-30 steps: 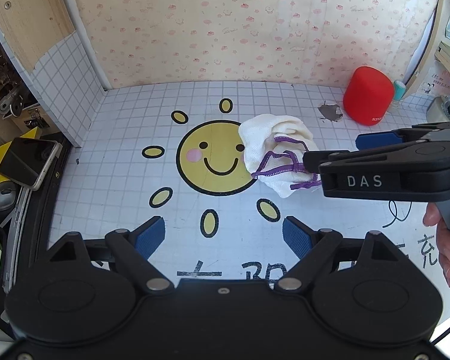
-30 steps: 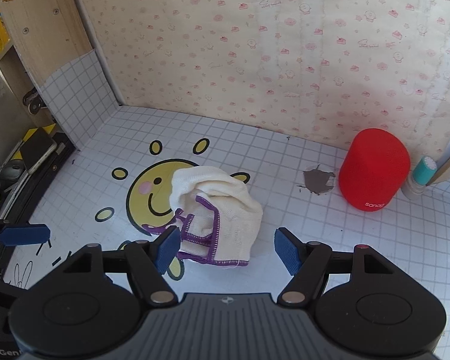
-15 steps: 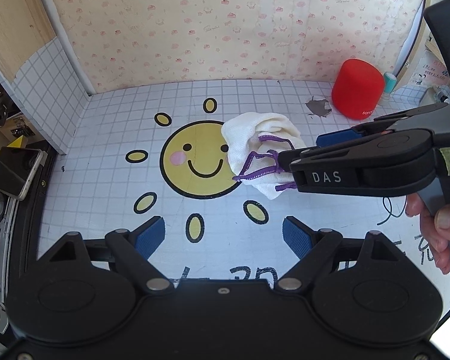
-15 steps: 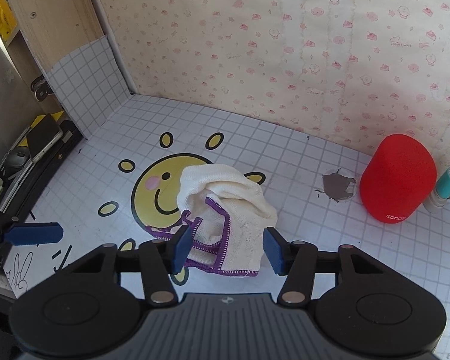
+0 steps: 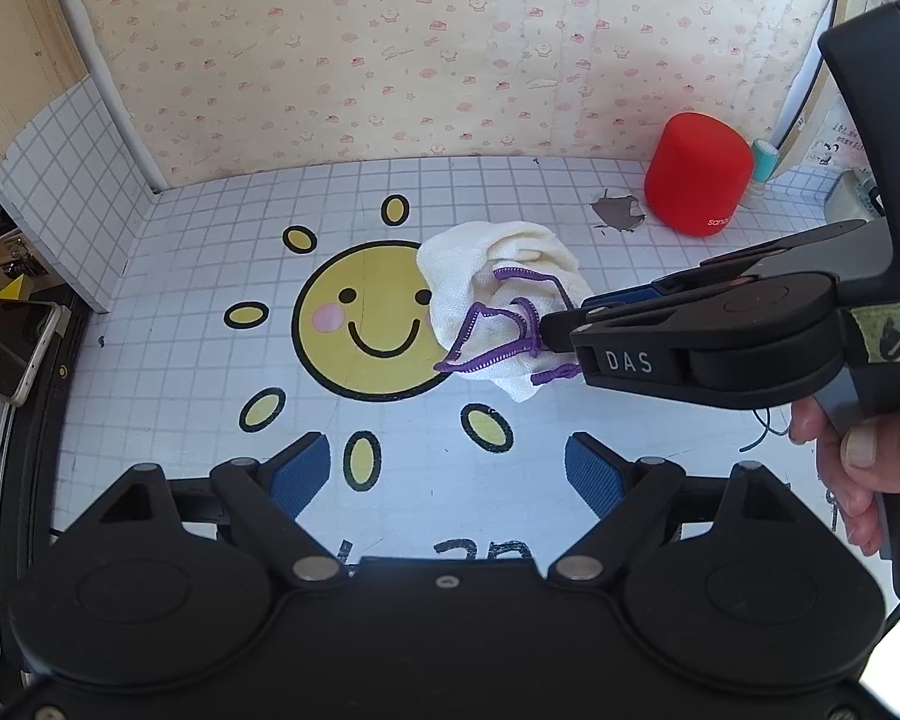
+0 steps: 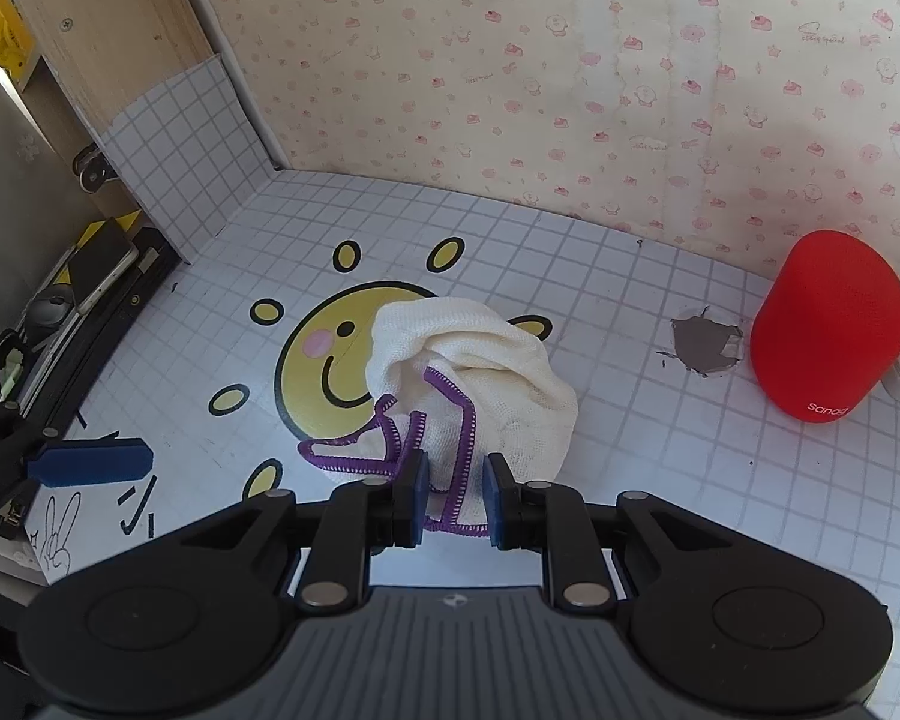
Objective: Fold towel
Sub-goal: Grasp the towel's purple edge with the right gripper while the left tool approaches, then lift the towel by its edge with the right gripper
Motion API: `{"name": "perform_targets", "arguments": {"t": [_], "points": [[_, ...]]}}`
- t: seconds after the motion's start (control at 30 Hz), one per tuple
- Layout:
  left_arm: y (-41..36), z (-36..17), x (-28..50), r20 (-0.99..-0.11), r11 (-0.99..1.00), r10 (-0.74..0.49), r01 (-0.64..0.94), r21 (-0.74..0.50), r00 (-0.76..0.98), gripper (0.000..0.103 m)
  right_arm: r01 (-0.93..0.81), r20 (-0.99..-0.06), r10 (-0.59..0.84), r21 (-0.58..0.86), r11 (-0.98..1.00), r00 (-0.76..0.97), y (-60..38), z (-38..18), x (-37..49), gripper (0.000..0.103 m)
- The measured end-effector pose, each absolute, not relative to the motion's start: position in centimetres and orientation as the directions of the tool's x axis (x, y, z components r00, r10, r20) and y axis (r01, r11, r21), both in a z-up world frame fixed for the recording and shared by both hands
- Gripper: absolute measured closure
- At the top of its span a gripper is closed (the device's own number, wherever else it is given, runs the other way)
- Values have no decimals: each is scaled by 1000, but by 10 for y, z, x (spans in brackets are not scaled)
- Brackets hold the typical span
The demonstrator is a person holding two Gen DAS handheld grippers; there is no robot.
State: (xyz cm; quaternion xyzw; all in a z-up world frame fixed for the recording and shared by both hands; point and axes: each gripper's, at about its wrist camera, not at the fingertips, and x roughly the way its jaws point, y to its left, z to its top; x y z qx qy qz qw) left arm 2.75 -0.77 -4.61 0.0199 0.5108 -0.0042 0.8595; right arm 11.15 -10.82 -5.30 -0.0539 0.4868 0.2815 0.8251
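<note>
A crumpled cream towel [image 5: 498, 276] with a purple stitched hem lies bunched on the right side of the yellow sun face [image 5: 354, 324] on the gridded mat. In the right wrist view the towel [image 6: 492, 372] sits just ahead of my right gripper [image 6: 456, 501], whose blue pads are pinched onto its near hem. From the left wrist view, the right gripper [image 5: 561, 330] reaches in from the right, tips at the towel's near side. My left gripper [image 5: 450, 468] stands open above the mat, short of the towel, with nothing between its fingers.
A red cylindrical speaker [image 5: 696, 180] stands at the back right beside a torn patch [image 5: 615, 210] in the mat. A phone [image 5: 6, 348] lies off the mat's left edge. A person's hand [image 5: 858, 468] holds the right gripper's handle. Walls close the back and left.
The right gripper moved forward onto the towel and its fingers went from wide open to pinched on the hem. The left gripper stayed open, drifting slightly back.
</note>
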Motion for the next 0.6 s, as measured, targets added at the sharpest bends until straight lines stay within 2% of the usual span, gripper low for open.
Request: {"name": "perform_targets", "arguments": {"t": [0.03,0.13,0.4,0.5,0.6], "points": [[-8,-46,27,-879,999,11,28,28,477,16,-520,-831,417,187,833,369,-109,-53,111,93],[-10,-47,26,-881,999,5,28,21,472,16,-523,-822,427,192,830,376,-111,-47,109,99],[-20,-46,28,-861,997,-5,70,35,508,18,-530,-797,455,206,822,397,-117,-32,104,99],[-25,-46,28,-858,994,-13,99,44,513,29,-533,-787,465,211,819,404,-119,-26,102,99],[-28,-49,27,-865,994,-32,109,27,501,32,-536,-777,475,215,816,412,-121,-20,99,99]]}}
